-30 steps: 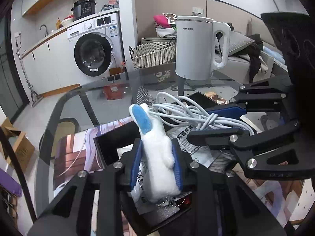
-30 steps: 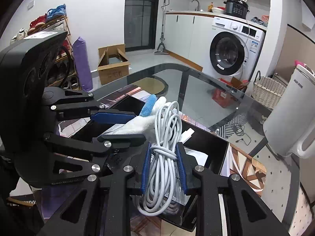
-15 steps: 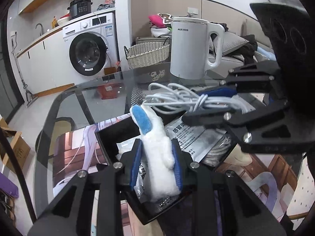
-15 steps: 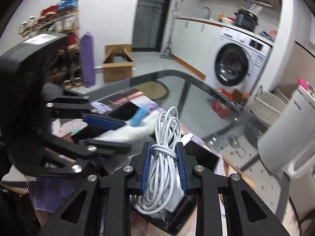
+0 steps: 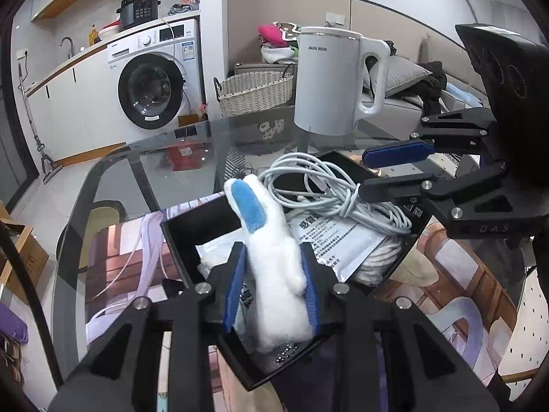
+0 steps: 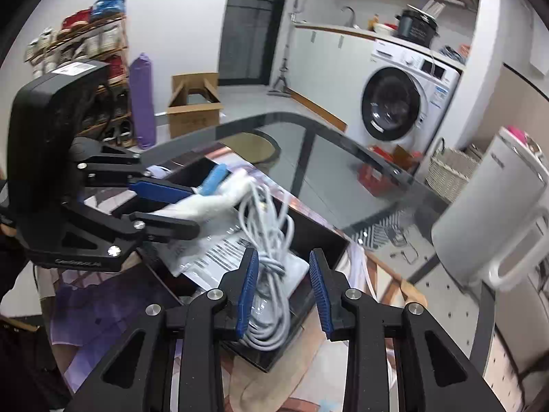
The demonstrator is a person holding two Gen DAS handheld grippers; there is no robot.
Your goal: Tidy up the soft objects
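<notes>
Left gripper [image 5: 272,288]: jaws closed on the white plush toy with a blue ear [image 5: 274,267]. The toy stands upright between the blue pads, its lower end over the near corner of the black open-topped box [image 5: 192,226], its blue ear tilted forward and left.

Right gripper [image 6: 283,290]: jaws parted, gripping nothing. The coiled white cable [image 6: 269,267] lies between and just below the jaws, inside the box, against the left pad; whether it touches the pad cannot be told. In the left wrist view the cable [image 5: 326,192] lies on top of a printed white sachet [image 5: 343,240], right of the left jaws. A coil of white rope [image 5: 381,261] shows under the sachet's right edge.

The box rests on a printed mat [image 5: 130,250] covering the glass surface [image 5: 144,168].

Beyond the jaws, at the surface's far edge, stands a white electric kettle [image 5: 329,86]. Further back, on the floor, are a woven basket [image 5: 254,92] and a white washing machine [image 5: 154,82].
</notes>
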